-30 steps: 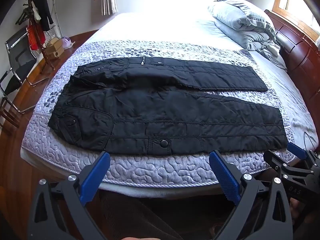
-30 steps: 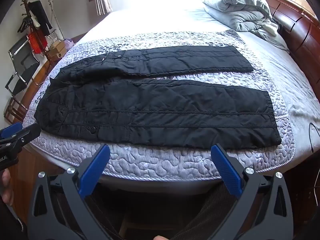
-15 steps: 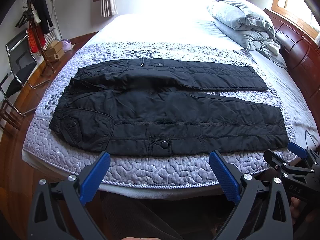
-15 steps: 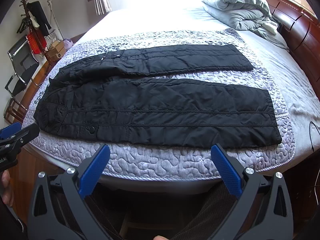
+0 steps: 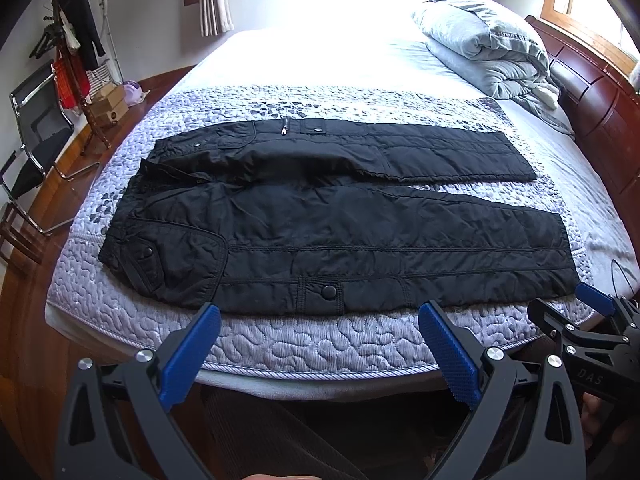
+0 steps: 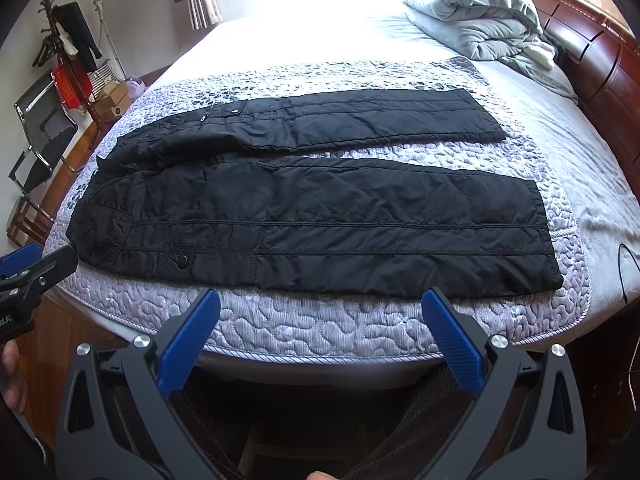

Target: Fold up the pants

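Black quilted pants [image 5: 340, 216] lie spread flat on the bed, waist at the left, both legs running to the right with a gap between them. They also show in the right wrist view [image 6: 320, 208]. My left gripper [image 5: 320, 316] is open and empty, just short of the near edge of the bed below the pants' near leg. My right gripper [image 6: 320, 304] is open and empty, likewise short of the near edge. The right gripper also shows at the right of the left wrist view [image 5: 592, 320]. The left gripper shows at the left edge of the right wrist view [image 6: 32, 268].
The bed has a grey patterned mattress pad [image 5: 320, 344]. A folded grey duvet [image 5: 484, 40] lies at the far right by the wooden headboard [image 5: 600, 92]. A chair [image 5: 28, 136] and a coat rack [image 5: 68, 52] stand on the wooden floor at the left. A thin cable [image 6: 624, 268] lies at the bed's right edge.
Both views have shifted slightly, with the pants a little lower in frame. Both grippers stay open and the pants have not moved.
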A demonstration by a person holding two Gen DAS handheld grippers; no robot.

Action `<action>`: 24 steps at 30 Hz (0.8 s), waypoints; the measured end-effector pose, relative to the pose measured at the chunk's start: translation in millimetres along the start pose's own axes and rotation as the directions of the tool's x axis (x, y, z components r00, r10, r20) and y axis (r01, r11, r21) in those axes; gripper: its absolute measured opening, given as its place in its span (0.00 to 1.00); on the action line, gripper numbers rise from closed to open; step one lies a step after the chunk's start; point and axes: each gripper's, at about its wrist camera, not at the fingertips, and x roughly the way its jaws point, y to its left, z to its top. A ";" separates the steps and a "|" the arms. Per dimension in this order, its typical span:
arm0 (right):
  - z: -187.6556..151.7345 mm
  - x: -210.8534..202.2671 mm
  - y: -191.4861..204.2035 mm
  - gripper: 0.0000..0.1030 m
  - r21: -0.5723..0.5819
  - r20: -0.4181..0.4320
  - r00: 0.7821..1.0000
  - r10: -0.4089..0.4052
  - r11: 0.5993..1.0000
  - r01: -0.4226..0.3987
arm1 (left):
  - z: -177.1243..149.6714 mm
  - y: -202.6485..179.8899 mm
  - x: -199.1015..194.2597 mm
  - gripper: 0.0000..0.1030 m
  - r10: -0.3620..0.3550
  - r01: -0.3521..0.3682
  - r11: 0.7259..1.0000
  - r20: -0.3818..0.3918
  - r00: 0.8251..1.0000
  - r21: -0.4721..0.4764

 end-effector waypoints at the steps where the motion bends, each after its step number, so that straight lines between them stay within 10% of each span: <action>1: -0.1 0.1 -0.2 0.98 0.000 0.000 1.000 0.000 1.000 0.000 | -0.5 -0.1 0.1 0.96 -0.002 0.002 1.000 -0.001 1.000 0.001; 24: 0.7 1.7 -1.9 0.98 0.002 -0.004 1.000 0.000 1.000 0.000 | -0.8 -4.1 -0.2 0.96 0.003 -0.003 1.000 0.002 1.000 0.009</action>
